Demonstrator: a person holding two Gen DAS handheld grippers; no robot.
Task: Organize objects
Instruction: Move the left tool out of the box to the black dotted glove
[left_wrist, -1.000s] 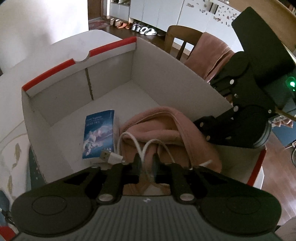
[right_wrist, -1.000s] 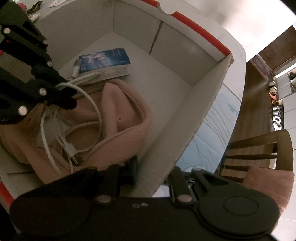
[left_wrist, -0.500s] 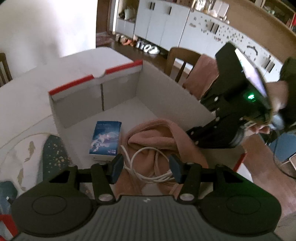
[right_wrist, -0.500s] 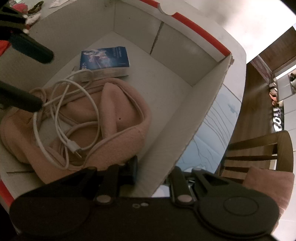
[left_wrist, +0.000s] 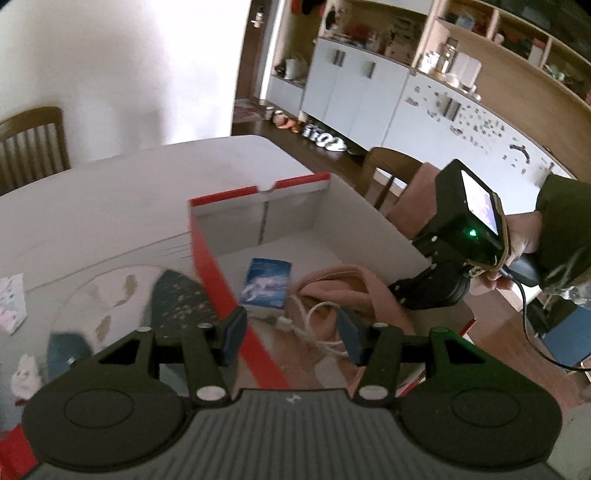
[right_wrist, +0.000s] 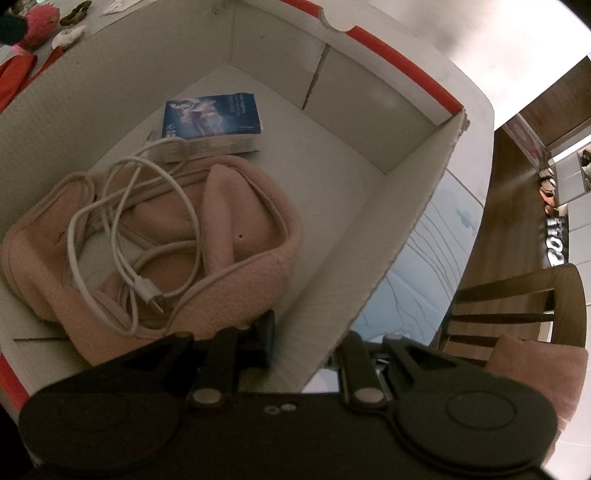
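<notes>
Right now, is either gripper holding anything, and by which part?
The left gripper holds nothing; its jaws have just opened, empty. The right gripper is clamped on the box, on its side wall near the rim.

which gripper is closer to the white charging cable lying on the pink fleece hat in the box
Right. The right gripper is clamped on the white cardboard box wall beside the pink fleece hat, near the white charging cable. The left gripper is open, above and back from it.

— What's around the table (left_wrist: 122, 184)?

— 2 wooden chairs: one (left_wrist: 31, 144) by the white wall, another (right_wrist: 517, 310) with a pink cloth (right_wrist: 535, 373) draped on it.

— And farther off?

— White cabinets (left_wrist: 354, 92), shoes (left_wrist: 325, 138) lined up on the dark wood floor below them.
</notes>
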